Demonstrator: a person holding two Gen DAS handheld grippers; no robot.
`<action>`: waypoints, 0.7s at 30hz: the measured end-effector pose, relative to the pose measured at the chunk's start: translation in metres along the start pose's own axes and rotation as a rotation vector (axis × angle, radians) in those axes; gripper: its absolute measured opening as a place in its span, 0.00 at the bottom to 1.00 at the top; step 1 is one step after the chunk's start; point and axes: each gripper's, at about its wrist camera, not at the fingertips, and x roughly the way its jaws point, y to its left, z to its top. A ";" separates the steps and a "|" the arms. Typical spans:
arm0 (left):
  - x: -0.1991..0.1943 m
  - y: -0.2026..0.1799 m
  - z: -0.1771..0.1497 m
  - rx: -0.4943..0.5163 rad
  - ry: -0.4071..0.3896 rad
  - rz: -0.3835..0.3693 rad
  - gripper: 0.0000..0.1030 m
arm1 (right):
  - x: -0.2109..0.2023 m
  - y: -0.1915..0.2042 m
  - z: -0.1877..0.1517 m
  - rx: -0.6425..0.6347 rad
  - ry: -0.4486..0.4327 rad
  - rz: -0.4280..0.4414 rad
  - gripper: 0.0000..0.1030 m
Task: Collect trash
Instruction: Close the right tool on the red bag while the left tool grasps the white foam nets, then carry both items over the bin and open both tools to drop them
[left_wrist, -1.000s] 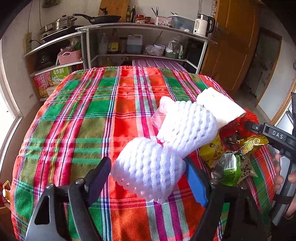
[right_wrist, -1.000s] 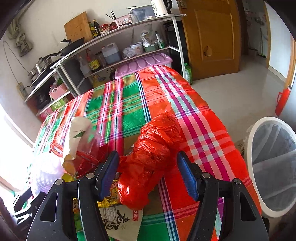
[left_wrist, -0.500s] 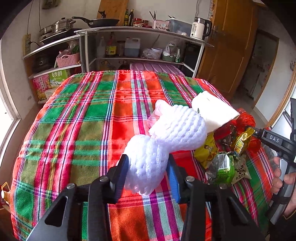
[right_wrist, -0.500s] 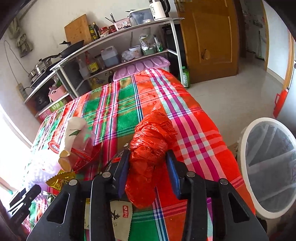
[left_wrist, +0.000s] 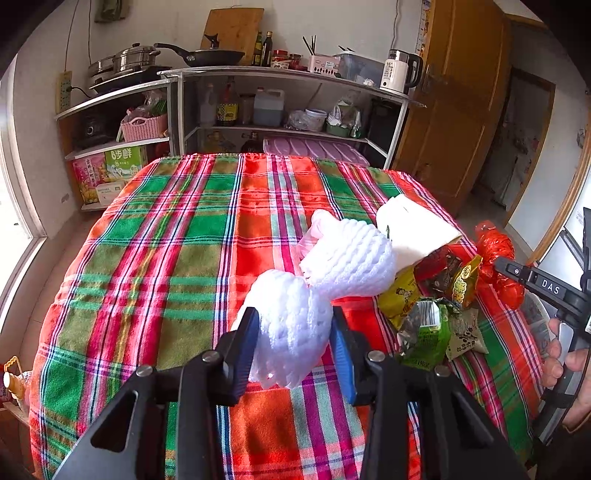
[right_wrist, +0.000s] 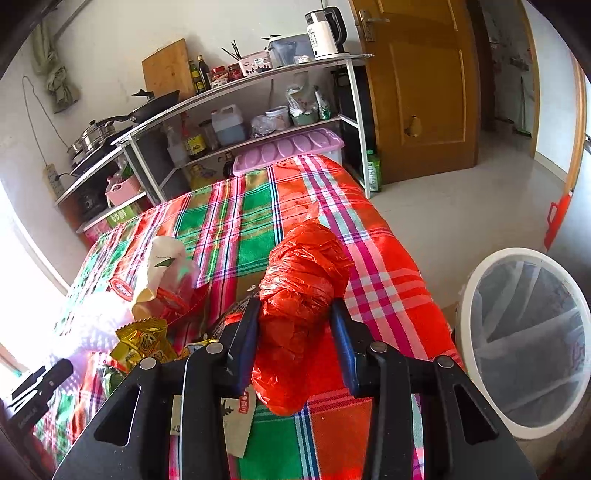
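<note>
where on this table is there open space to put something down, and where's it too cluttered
Free: the plaid tablecloth from the white foam netting out to the window-side edge and back toward the shelving. Also the strip between the red plastic bag and the edge by the white bin. Crowded: the snack wrappers and paper bag.

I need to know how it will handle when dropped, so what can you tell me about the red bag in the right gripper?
The red bag is thin, crinkled, glossy plastic, bunched into a lumpy upright roll with a twisted tip. The right gripper, whose jaws have just been closing, pinches its lower middle; the bottom bulges below the blue pads. It hangs over the plaid tablecloth.
</note>
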 end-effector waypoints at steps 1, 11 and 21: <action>-0.004 -0.002 0.000 0.006 -0.006 -0.004 0.39 | -0.003 0.001 -0.001 -0.004 -0.003 0.009 0.37; -0.024 -0.056 0.017 0.093 -0.067 -0.135 0.39 | -0.050 -0.007 -0.014 -0.052 -0.061 0.018 0.37; -0.021 -0.139 0.030 0.214 -0.072 -0.296 0.39 | -0.093 -0.053 -0.019 0.004 -0.116 -0.060 0.37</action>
